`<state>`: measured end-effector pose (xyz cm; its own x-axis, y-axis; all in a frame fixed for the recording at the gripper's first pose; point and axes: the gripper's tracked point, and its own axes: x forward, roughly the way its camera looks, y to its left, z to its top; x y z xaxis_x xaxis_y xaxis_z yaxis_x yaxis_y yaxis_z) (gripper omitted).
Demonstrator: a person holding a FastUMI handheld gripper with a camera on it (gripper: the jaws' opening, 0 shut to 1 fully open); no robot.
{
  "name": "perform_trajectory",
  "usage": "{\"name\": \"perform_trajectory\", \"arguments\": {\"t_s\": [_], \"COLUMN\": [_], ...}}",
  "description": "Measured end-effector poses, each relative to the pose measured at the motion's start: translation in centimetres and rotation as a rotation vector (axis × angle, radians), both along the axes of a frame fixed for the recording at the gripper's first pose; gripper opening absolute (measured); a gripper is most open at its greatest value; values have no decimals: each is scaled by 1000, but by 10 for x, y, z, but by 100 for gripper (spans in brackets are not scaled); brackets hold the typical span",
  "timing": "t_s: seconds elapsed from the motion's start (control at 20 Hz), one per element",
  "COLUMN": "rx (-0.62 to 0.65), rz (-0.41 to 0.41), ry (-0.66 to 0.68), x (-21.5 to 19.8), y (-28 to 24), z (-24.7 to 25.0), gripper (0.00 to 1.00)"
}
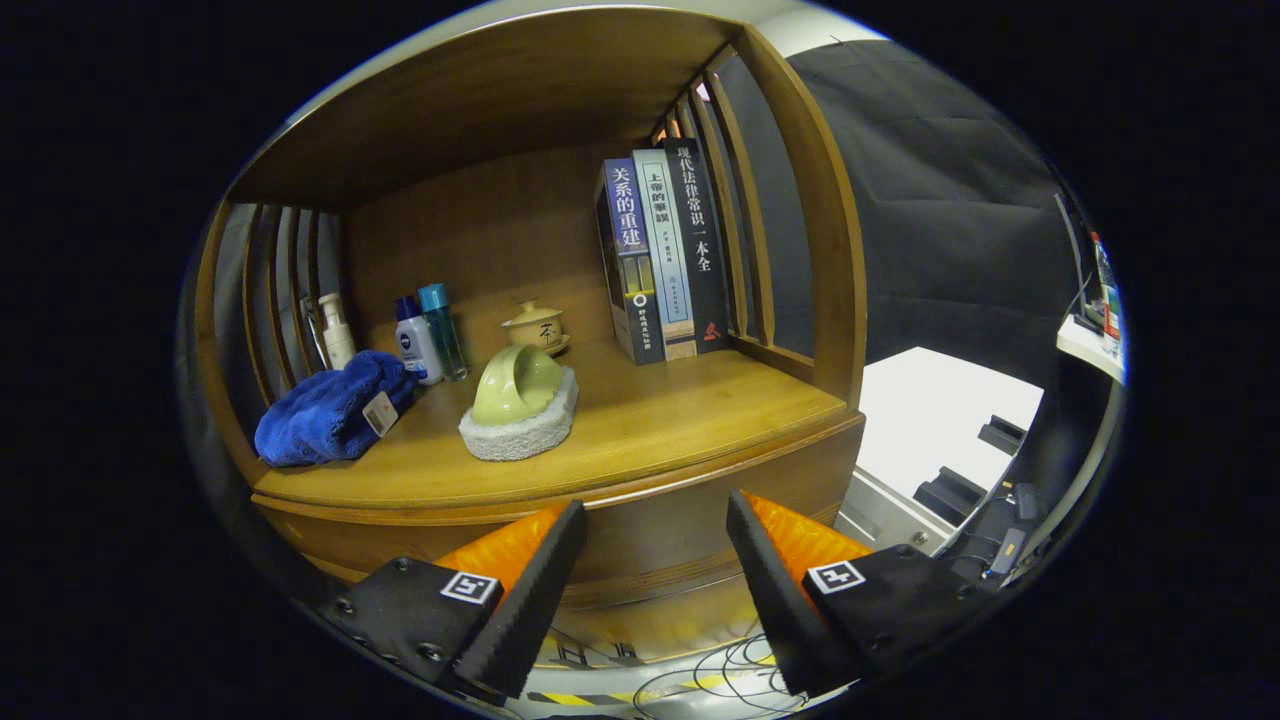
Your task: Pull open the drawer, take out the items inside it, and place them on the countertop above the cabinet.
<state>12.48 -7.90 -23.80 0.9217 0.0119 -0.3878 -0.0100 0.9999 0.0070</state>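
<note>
A wooden cabinet (700, 470) with slatted sides and a roofed top takes up most of the scene. Its surface (690, 415) lies beyond the tongs and carries everything in sight. Below the surface's front edge runs the drawer (655, 525) front, shut flush with the cabinet, just ahead of the fingertips.

Three books (665, 255) stand upright at the back right of the surface, against the slats. A crumpled blue towel (325, 410) with a small tag lies at the front left corner. Near the middle sits a green-handled scrubbing sponge (520, 405), well apart from the towel. Behind it, by the back wall, is a small lidded tea cup (537, 325) on a saucer. Left of that stand two bottles (430, 335) touching each other, and a white pump bottle (337, 330) in the far left corner.

The tongs (655, 525) are spread wide, holding nothing, their two black-padded orange fingers (530, 590) level with the drawer front.
</note>
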Motion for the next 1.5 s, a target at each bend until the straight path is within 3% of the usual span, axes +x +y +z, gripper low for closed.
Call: {"name": "perform_trajectory", "arguments": {"t_s": [0.3, 0.6, 0.9, 1.5], "rx": [56, 10, -55, -14], "rz": [-22, -92, -25, 24], "ry": [11, -98, -165, -311], "x": [-2, -28, -47, -85], "y": [-9, -19, 19, 66], "z": [2, 72, 143, 232], "gripper": [97, 97, 97, 98]}}
